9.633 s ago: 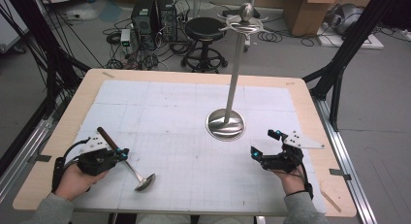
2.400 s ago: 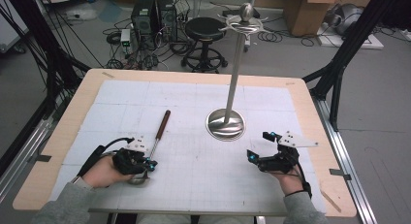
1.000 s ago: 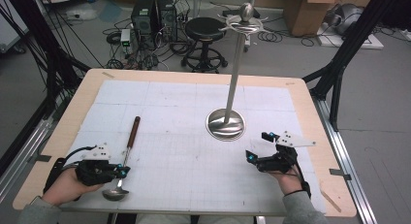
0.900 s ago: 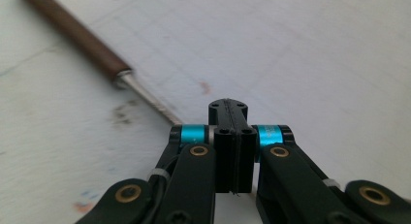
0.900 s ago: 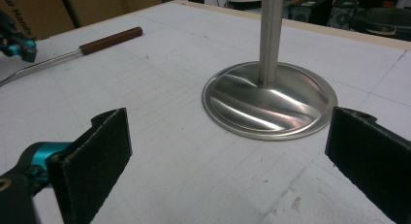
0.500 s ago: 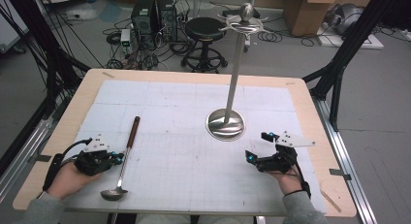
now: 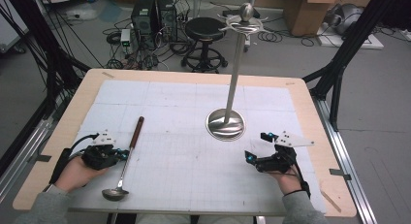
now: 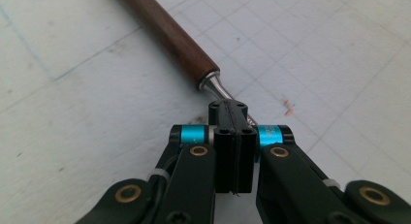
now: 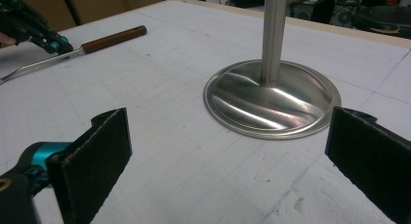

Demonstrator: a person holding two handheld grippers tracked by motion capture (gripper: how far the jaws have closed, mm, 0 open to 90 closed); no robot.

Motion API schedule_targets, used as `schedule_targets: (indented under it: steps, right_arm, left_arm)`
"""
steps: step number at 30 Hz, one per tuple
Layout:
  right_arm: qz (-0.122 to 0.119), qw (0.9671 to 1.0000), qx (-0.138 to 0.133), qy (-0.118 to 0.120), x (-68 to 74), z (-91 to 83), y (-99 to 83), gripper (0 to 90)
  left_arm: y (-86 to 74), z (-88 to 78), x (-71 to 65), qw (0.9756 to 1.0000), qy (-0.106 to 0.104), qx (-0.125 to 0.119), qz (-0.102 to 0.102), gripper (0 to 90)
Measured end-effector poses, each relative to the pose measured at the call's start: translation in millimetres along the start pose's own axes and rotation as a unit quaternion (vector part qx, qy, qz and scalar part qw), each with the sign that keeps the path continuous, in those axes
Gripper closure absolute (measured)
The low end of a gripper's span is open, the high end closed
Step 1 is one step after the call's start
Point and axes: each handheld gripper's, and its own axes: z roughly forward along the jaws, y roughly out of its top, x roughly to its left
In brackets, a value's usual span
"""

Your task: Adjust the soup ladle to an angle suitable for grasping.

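Right now your ladle [image 7: 127, 157] lies flat on the white gridded mat [image 7: 184, 112] at the near-left of the table [image 7: 310, 112]: dark brown wooden handle pointing away from you, thin metal shaft, small shiny bowl at the near end, close to the mat's front edge. In the left gripper view the handle meets the shaft at a bright metal ferrule just ahead of the jaws.

Mat covers most of the light wood tabletop, faint scuffs and a small orange speck on it. A steel stand [image 7: 226, 123] with a round base sits on the mat right of centre, its pole rising to a hooked top with a ball finial. Behind the table: a black stool [image 7: 205, 29], computer boxes, cable tangles, cardboard boxes, black frame legs on a grey floor.

Your left gripper [image 7: 122, 154] sits low on the mat, jaws pressed together, tips right at the ladle's shaft just below the ferrule; can't tell if the shaft is actually pinched. Your right gripper [image 7: 257, 145] rests near the front right, jaws spread wide, nothing between them, aimed at the stand's base from just beside it. Grey sleeves on both forearms.
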Motion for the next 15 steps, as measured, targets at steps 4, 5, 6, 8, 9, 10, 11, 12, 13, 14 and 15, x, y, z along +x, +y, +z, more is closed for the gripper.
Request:
schedule_targets:
  steps: [4,5,6,8,9,10,11,12,13,14,15]
  right_arm:
    - [0.000,1.0000,0.000,0.000,-0.1,-0.2,0.0,1.6]
    - [0.000,1.0000,0.000,0.001,0.0,-0.2,0.1,1.6]
    - [0.002,1.0000,0.001,0.001,0.3,-0.3,0.0,1.6]
    - [0.004,1.0000,0.001,0.002,0.5,-0.4,0.1,1.6]
    - [0.001,1.0000,0.001,0.001,-0.1,-0.3,0.0,1.6]
    - [0.001,1.0000,0.001,0.001,-0.1,-0.3,0.0,1.6]
    - [0.002,1.0000,0.001,0.001,0.1,-0.3,0.0,1.6]
    - [0.000,1.0000,0.001,0.001,-0.1,-0.3,0.1,1.6]
    - [0.000,1.0000,0.000,0.001,-0.2,-0.1,0.0,1.6]
    - [0.002,1.0000,0.002,0.002,0.2,-0.3,0.0,1.6]
    - [0.002,1.0000,0.001,0.002,0.1,-0.4,0.0,1.6]
  left_arm:
    - [8.2,6.2,-10.0,0.9998,-0.010,0.009,0.015,89.5]
    - [12.4,9.2,-14.0,0.9996,-0.012,0.013,0.021,89.5]
    - [14.1,11.0,-16.3,0.9996,-0.015,0.013,0.021,89.5]
    - [16.1,12.7,-18.2,0.9994,-0.016,0.015,0.027,89.5]
    - [18.2,14.1,-20.3,0.9993,-0.017,0.017,0.029,89.5]
    - [20.0,16.1,-22.4,0.9992,-0.019,0.017,0.030,89.5]
    - [22.6,18.0,-24.6,0.9989,-0.022,0.019,0.036,89.5]
    - [23.9,19.4,-26.2,0.9989,-0.024,0.018,0.037,89.5]
    - [25.5,20.8,-28.1,0.9987,-0.027,0.020,0.039,89.5]
    - [28.5,23.3,-31.3,0.9985,-0.030,0.023,0.041,89.5]
    - [28.5,23.3,-31.3,0.9985,-0.030,0.023,0.041,89.5]
